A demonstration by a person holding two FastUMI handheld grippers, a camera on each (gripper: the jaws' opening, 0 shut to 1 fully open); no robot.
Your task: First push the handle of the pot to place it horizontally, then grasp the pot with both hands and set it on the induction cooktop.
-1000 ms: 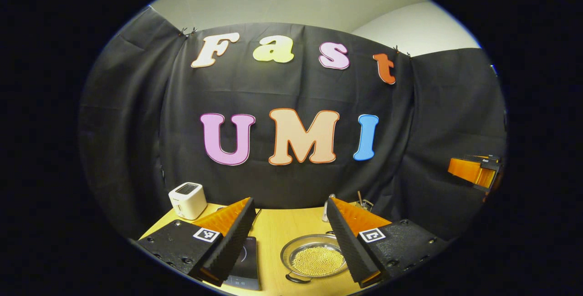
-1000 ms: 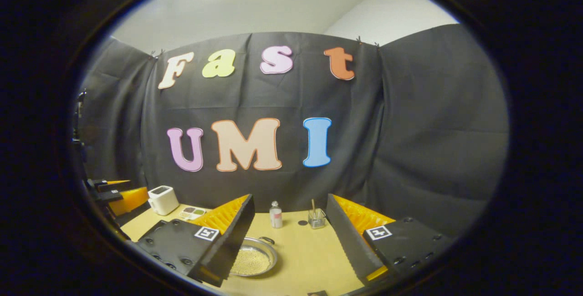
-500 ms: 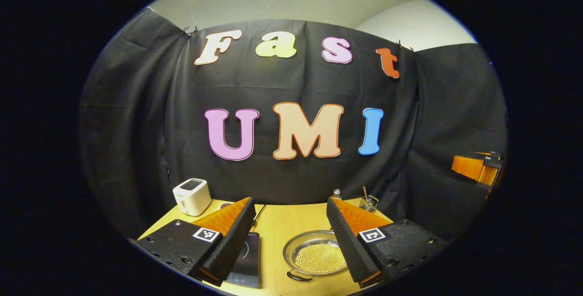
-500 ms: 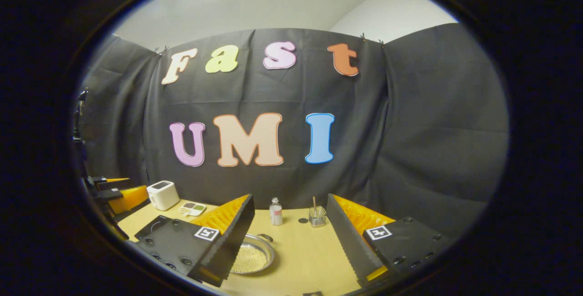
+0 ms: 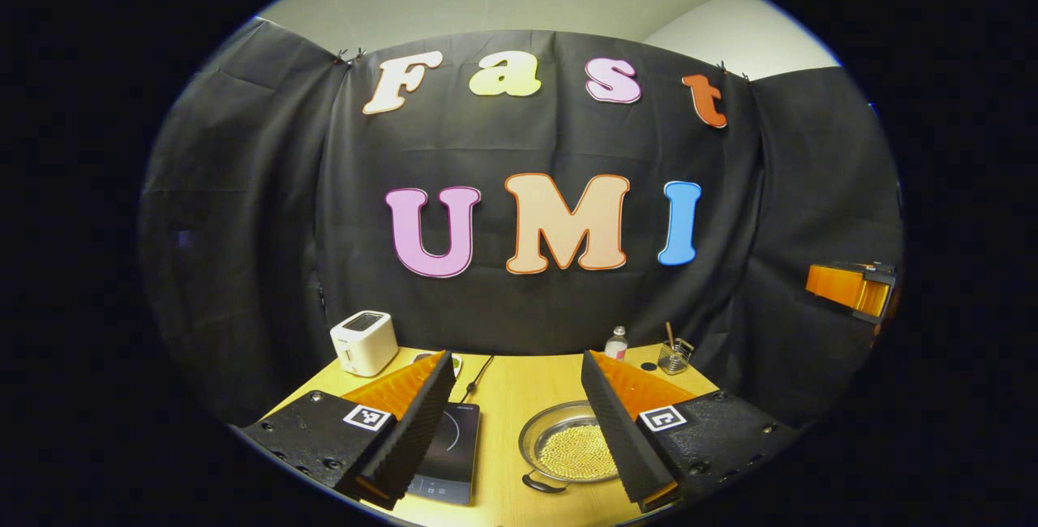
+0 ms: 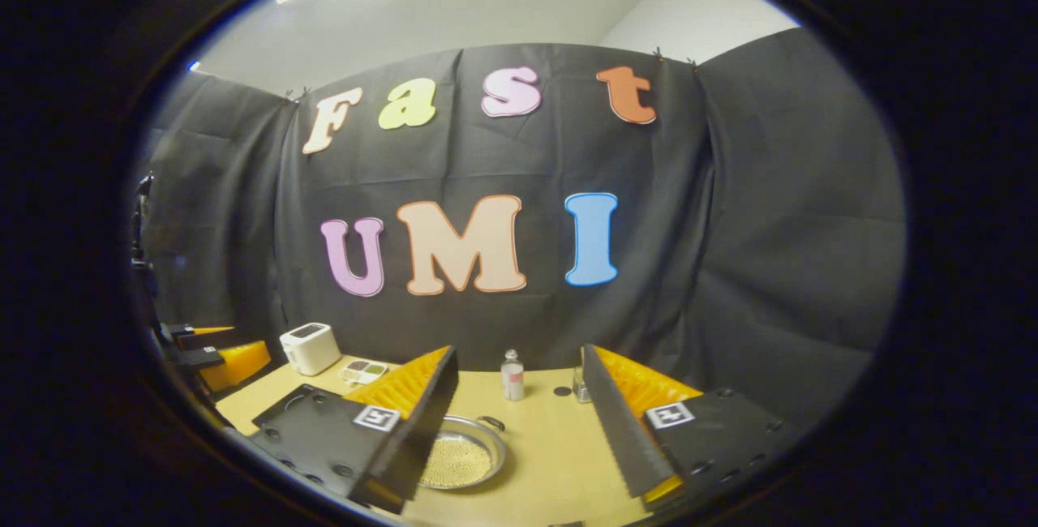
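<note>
A shallow silver pot (image 5: pixel 568 452) full of small golden beads sits on the wooden table, with one dark handle (image 5: pixel 542 484) toward me. A black induction cooktop (image 5: pixel 452 450) lies just left of it. My left gripper (image 5: pixel 516 365) hovers open above and short of both; its right finger covers the pot's right side. In the right gripper view the pot (image 6: pixel 466 460) lies low and left, its far handle (image 6: pixel 491 423) showing. My right gripper (image 6: pixel 519 355) is open and holds nothing, and its left finger hides the pot's left part.
A white toaster (image 5: pixel 363 342) stands at the back left, with a small palette dish (image 6: pixel 365 370) beside it. A small bottle (image 6: pixel 512 375) and a glass with a stick (image 5: pixel 673 357) stand by the back wall. The table (image 6: pixel 551 454) shows bare wood right of the pot.
In the left gripper view, pot, cooktop and toaster have slid right and up, and more table shows. The right gripper view has shifted slightly the same way. Both grippers stay open.
</note>
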